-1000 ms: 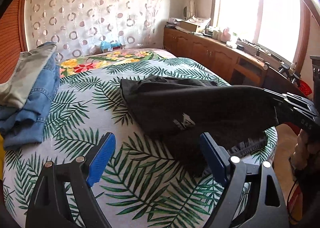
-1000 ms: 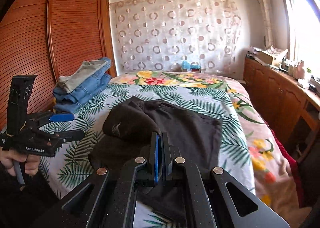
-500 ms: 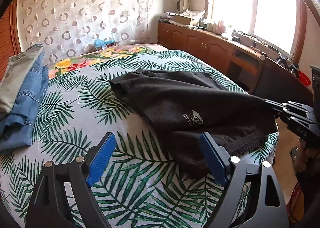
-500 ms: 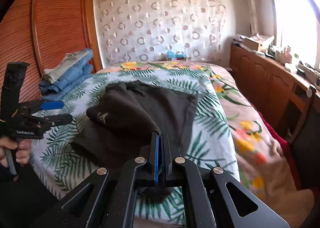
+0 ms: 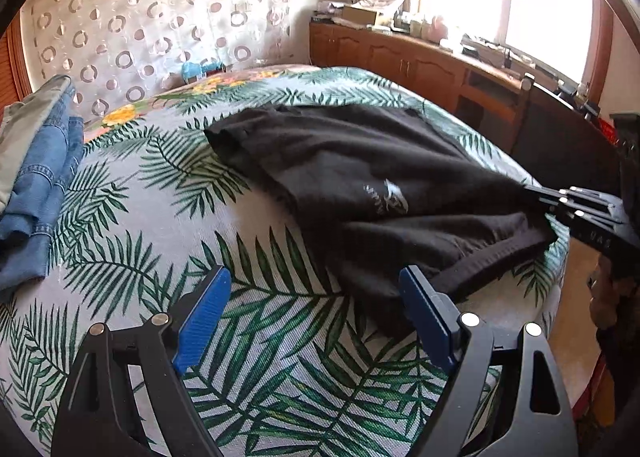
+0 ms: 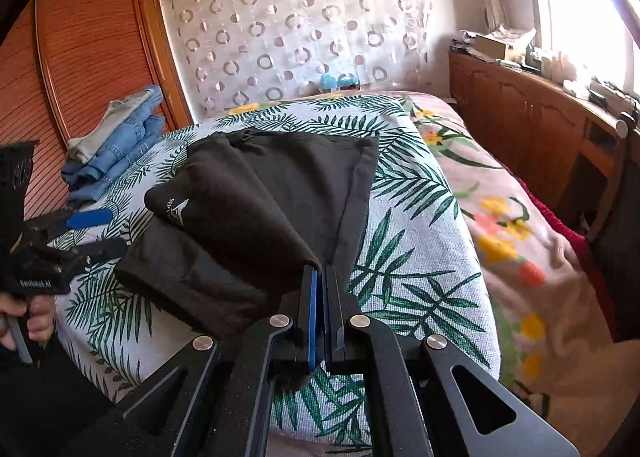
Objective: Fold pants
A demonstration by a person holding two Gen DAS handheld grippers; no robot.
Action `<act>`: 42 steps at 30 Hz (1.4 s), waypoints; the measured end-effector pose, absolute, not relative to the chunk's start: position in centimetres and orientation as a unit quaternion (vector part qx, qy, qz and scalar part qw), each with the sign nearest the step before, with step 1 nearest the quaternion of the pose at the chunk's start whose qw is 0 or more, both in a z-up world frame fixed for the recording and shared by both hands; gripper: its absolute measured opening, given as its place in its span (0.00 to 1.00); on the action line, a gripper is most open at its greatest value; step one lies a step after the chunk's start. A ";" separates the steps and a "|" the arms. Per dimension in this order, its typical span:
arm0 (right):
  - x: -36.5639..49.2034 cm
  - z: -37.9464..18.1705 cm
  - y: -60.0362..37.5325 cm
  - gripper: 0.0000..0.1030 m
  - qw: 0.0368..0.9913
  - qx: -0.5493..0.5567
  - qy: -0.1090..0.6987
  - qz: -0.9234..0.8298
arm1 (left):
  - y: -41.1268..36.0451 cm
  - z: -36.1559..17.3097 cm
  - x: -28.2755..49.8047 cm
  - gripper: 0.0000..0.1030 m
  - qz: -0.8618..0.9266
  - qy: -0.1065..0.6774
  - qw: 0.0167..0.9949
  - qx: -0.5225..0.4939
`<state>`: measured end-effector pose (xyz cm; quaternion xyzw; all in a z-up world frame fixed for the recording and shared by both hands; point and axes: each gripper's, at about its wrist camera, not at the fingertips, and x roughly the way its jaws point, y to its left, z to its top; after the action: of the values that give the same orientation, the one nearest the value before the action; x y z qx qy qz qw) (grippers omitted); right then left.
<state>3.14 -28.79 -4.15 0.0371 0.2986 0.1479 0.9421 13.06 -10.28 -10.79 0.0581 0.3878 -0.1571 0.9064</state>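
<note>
Black pants (image 5: 360, 177) with a small white logo lie on the palm-leaf bedspread, one layer pulled over another. In the right wrist view the pants (image 6: 256, 209) stretch from the bed's middle to my right gripper (image 6: 319, 281), which is shut on a corner of the cloth at the bed's near edge. That gripper also shows at the right in the left wrist view (image 5: 560, 201), pinching the fabric. My left gripper (image 5: 316, 297) is open and empty, just above the bedspread at the pants' near hem. It appears at the left in the right wrist view (image 6: 96, 233).
A stack of folded jeans (image 5: 36, 177) lies at the bed's left side, also seen in the right wrist view (image 6: 116, 145). A wooden wardrobe (image 6: 80, 69) stands at left and a wooden cabinet (image 5: 420, 61) under the window at right. A floral blanket (image 6: 500, 209) covers the bed's right part.
My right gripper has pulled the held pants corner back toward the bed's near edge, drawing the top layer flatter over the pants. My left gripper stayed open and shifted a little.
</note>
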 end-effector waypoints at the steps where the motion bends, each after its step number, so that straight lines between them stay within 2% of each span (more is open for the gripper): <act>1: 3.2 -4.2 -28.7 0.02 0.942 0.036 0.300 0.149 | -10.3 -11.0 13.1 0.84 -0.157 0.391 0.905 0.058; 5: 3.6 -4.3 -28.6 0.02 0.939 0.037 0.310 0.145 | -10.3 -11.5 13.2 0.84 -0.159 0.399 0.902 0.051; 10: 3.7 -4.0 -29.0 0.10 0.937 0.047 0.315 0.142 | -10.0 -11.9 13.2 0.84 -0.161 0.405 0.899 0.043; 14: 3.2 -4.1 -29.0 0.25 0.939 0.041 0.315 0.134 | -9.9 -11.9 13.2 0.84 -0.164 0.407 0.898 0.037; 17: 2.7 -4.1 -29.1 0.29 0.941 0.044 0.310 0.130 | -9.6 -11.7 13.1 0.84 -0.163 0.404 0.900 0.034; 27: 4.0 -3.2 -25.8 0.31 0.938 0.032 0.298 0.176 | -6.6 -9.0 12.2 0.84 -0.145 0.369 0.918 0.016; 38: 7.1 -5.2 -22.0 0.32 0.923 -0.005 0.324 0.207 | -4.5 -8.0 11.6 0.84 -0.129 0.353 0.927 0.002; 42: 7.1 -5.3 -22.0 0.39 0.924 -0.001 0.318 0.211 | -4.3 -7.8 11.4 0.84 -0.128 0.349 0.928 0.000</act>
<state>7.11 -21.98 -5.30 -0.0012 0.3185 0.2113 0.9241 11.41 -4.33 -7.82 -0.0001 0.3490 -0.1276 0.9284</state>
